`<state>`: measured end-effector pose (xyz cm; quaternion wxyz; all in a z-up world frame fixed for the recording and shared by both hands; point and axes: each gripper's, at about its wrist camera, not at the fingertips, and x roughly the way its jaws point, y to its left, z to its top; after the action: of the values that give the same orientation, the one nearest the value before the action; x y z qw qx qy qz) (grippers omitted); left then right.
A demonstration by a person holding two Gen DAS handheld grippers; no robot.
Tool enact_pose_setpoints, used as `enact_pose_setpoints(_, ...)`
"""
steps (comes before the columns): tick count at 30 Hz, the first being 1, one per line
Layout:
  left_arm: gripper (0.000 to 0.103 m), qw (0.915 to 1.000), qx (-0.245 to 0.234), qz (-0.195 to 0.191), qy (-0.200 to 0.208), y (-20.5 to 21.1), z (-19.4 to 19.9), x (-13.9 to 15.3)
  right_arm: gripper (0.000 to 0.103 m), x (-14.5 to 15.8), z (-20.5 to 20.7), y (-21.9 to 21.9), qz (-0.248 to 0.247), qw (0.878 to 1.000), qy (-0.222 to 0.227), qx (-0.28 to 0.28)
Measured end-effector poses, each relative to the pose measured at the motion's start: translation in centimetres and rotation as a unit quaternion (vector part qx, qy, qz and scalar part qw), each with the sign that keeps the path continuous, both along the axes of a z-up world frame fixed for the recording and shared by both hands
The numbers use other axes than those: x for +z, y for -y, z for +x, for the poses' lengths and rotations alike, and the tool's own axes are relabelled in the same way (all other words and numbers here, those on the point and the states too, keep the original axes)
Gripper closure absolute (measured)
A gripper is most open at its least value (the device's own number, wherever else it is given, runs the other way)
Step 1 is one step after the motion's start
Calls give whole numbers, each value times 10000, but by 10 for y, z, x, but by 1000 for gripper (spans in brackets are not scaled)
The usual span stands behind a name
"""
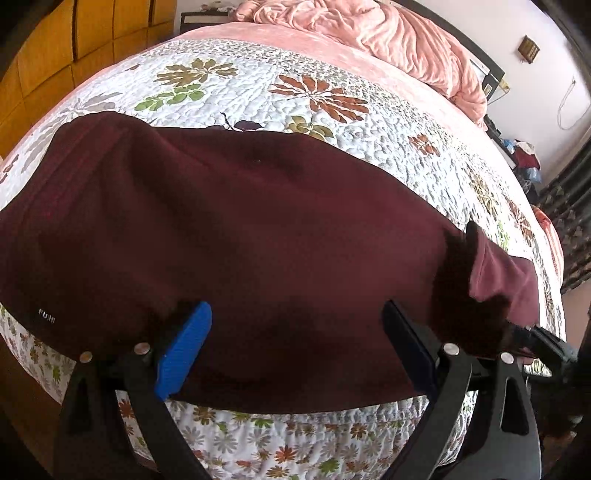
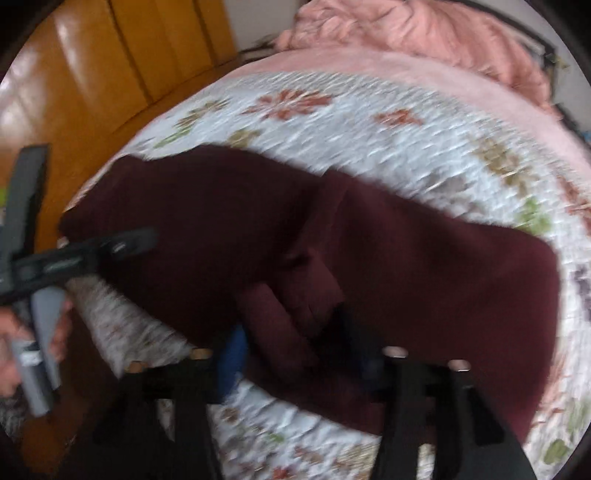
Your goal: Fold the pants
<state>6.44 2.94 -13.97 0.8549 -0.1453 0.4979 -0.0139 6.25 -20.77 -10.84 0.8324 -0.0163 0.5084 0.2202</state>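
Note:
Dark maroon pants (image 1: 236, 236) lie spread across the floral quilt near the bed's front edge, with a small white logo at the lower left. My left gripper (image 1: 295, 339) is open, its blue-padded fingers (image 1: 184, 350) hovering over the near edge of the pants. In the blurred right wrist view the pants (image 2: 424, 266) show a raised fold in the middle. My right gripper (image 2: 295, 354) is open around that fold of cloth. The left gripper (image 2: 92, 251) shows at the left of that view, held by a hand.
The white floral quilt (image 1: 332, 122) covers the bed. A rumpled pink blanket (image 1: 369, 29) lies at the far end. Orange wooden cabinets (image 1: 55, 55) stand to the left. Cluttered items (image 1: 524, 151) sit beside the bed at right.

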Motion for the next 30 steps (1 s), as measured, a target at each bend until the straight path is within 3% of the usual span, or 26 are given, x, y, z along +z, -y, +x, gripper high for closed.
enact_pose_setpoints(1, 10, 10000, -29, 1, 4, 0, -1, 0, 32, 4, -4, 2, 211, 9998, -16, 47)
enact_pose_setpoints(3, 10, 10000, -63, -33, 2, -1, -2, 1, 30, 19, -12, 12, 902, 9959, -71, 33)
enact_pose_setpoints(5, 10, 9999, -65, -88, 12, -3, -4, 3, 29, 33, -19, 28, 1242, 9920, -3, -215)
enact_pose_setpoints(9, 10, 9997, -6, -212, 76, -6, -8, 6, 25, 41, -26, 27, 645, 9973, 311, -163)
enact_pose_setpoints(13, 10, 9998, -17, -193, 80, -5, -7, 5, 27, 26, -25, 3, 173, 9990, 391, 127)
enact_pose_setpoints(18, 10, 9997, -22, -246, 87, -6, -8, 4, 25, 1, -22, -26, -1090, 9907, 743, 334)
enact_pose_setpoints(21, 10, 9996, -35, -254, 91, -7, -8, 4, 26, -11, -17, -29, -1356, 9874, 757, 301)
enact_pose_setpoints(23, 10, 9996, -32, -252, 95, -7, -8, 4, 36, -14, -13, -24, -1256, 9895, 676, 211)
enact_pose_setpoints(27, 10, 9996, -66, -249, 103, -8, -9, 2, 77, -5, -8, -15, -689, 9962, 504, 176)
enact_pose_setpoints(30, 10, 9994, -82, -301, 112, -10, -8, 0, 79, 7, -6, -9, -362, 9983, 426, 143)
